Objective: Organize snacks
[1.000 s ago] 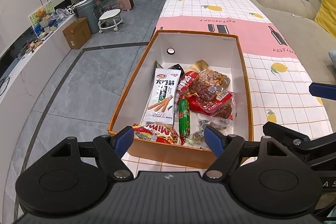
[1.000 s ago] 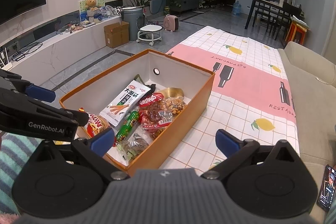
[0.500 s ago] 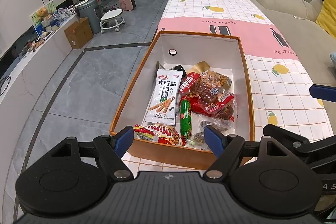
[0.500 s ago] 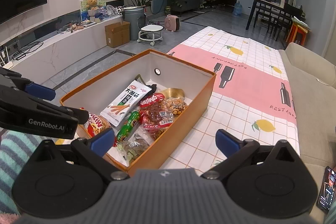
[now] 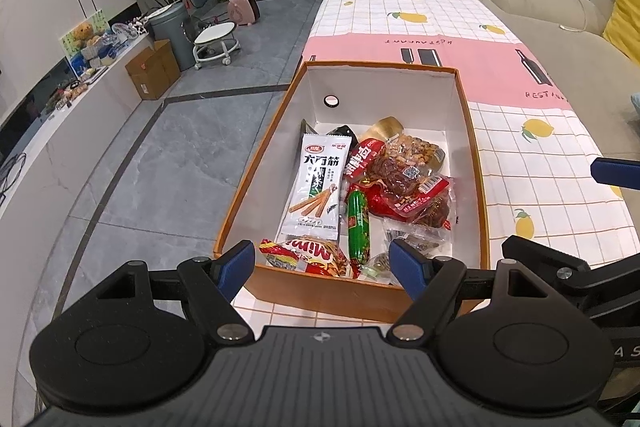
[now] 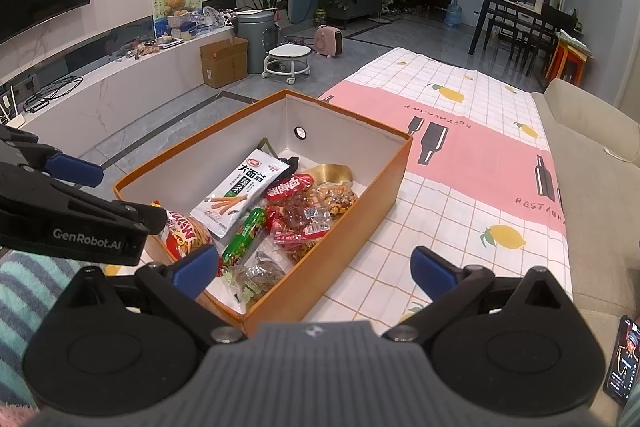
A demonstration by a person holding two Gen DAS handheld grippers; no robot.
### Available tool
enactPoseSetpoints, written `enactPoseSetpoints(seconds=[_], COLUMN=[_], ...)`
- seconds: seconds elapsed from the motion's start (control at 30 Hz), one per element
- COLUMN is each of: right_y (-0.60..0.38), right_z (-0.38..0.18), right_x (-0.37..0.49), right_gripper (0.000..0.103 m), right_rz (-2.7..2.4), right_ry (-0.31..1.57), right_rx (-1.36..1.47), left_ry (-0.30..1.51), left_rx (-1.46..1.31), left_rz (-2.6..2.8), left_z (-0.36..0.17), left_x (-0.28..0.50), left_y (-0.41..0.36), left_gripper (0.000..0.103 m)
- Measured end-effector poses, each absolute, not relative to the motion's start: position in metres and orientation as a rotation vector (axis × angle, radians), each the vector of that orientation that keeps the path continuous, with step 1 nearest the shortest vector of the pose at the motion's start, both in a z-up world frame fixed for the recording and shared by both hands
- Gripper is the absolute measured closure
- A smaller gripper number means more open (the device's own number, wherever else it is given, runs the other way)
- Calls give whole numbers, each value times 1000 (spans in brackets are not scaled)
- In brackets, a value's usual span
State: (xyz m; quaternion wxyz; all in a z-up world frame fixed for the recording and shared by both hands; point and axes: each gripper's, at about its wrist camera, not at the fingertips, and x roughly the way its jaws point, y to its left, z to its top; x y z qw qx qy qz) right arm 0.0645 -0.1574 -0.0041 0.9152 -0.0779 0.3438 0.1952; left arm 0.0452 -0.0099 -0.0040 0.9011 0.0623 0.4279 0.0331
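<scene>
Left-wrist view shows the orange open-topped cardboard box (image 5: pixel 478 183) on the lemon-print checked tablecloth (image 5: pixel 540 163), snack packets piled toward its near end. Both the left gripper (image 5: pixel 322 261) and right gripper (image 6: pixel 314 269) hang released and empty just short of the box's near wall. A good pick would likely start with the topmost, free-lying white breadstick packet (image 5: pixel 318 189) left of the green sausage stick (image 5: pixel 357 227), gripped by one edge.

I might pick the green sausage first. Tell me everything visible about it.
The green sausage is a slim tube in glossy green wrap with a red label band and crimped ends. It lies flat, lengthwise in the orange box, between the white snack packet and the red packets, its near end by the Mimi bag. Neither gripper touches it.
</scene>
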Motion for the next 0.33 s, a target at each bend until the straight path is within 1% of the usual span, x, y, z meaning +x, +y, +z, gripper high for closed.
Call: enactPoseSetpoints(seconds=[0.33], right_y=[-158], right_z=[-4], right_x=[65], right_gripper=[4], right_rz=[400], right_ry=[709], right_rx=[-159], left_ry=[878], left_rx=[119], left_rz=[65], left_z=[-1], left_x=[45], left_y=[-10], left_gripper=[14])
